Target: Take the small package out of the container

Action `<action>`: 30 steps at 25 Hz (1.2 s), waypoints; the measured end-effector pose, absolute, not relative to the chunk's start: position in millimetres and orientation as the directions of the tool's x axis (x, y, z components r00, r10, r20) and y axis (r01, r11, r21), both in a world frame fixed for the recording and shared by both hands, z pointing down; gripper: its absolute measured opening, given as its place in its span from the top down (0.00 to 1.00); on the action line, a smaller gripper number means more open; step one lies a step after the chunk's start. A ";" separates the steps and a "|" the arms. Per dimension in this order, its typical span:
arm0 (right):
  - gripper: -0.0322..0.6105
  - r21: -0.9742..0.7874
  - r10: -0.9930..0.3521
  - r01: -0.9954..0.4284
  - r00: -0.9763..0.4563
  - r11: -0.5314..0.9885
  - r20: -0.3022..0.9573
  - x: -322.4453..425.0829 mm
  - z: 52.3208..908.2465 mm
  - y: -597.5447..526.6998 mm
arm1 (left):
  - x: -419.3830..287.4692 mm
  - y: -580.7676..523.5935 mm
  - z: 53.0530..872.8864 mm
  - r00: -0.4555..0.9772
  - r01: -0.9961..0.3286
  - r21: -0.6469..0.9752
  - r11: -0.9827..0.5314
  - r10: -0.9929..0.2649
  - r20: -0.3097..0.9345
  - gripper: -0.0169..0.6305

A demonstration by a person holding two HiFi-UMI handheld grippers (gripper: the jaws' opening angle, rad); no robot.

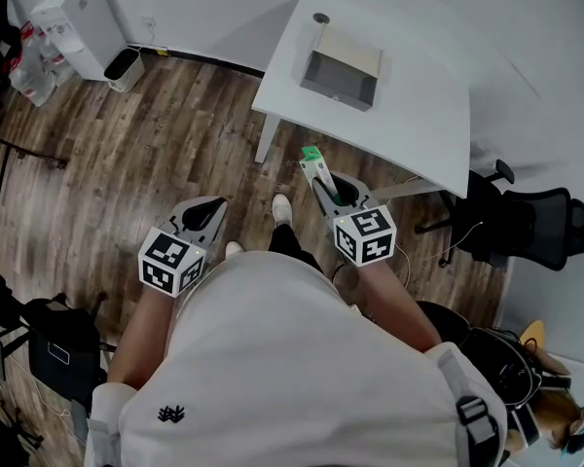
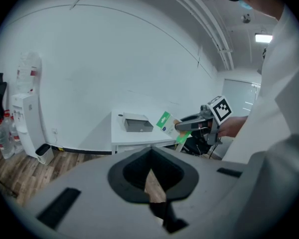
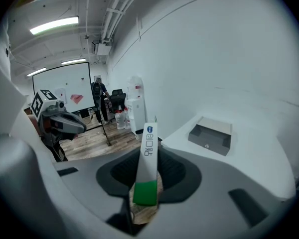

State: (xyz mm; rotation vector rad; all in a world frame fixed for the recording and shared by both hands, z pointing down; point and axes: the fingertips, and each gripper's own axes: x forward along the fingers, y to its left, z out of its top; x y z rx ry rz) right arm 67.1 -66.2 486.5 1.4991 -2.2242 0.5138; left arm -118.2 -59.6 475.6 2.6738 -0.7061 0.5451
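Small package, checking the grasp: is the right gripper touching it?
Touching. The right gripper view shows the right gripper clamped on the small package near its green end.

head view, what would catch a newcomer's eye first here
First, the green-and-white package clamped in the right claw, held in the air over the wood floor just short of the white table. Next, the open grey container on that table. The left claw at lower left holds nothing.
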 end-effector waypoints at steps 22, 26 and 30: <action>0.81 -0.075 -0.785 -0.934 -0.336 0.349 0.520 50.7 484.7 -55.5 | -136.8 -44.8 482.9 0.806 -0.526 0.236 -0.817 -0.390 0.445 0.96; 0.81 -0.075 -0.789 -0.938 -0.326 0.338 0.521 56.2 484.8 -56.0 | -134.1 -44.5 484.0 0.806 -0.524 0.238 -0.818 -0.385 0.449 0.96; 0.81 -0.075 -0.796 -0.942 -0.317 0.327 0.516 62.3 482.6 -58.1 | -133.0 -43.3 485.4 0.804 -0.524 0.240 -0.817 -0.382 0.456 0.96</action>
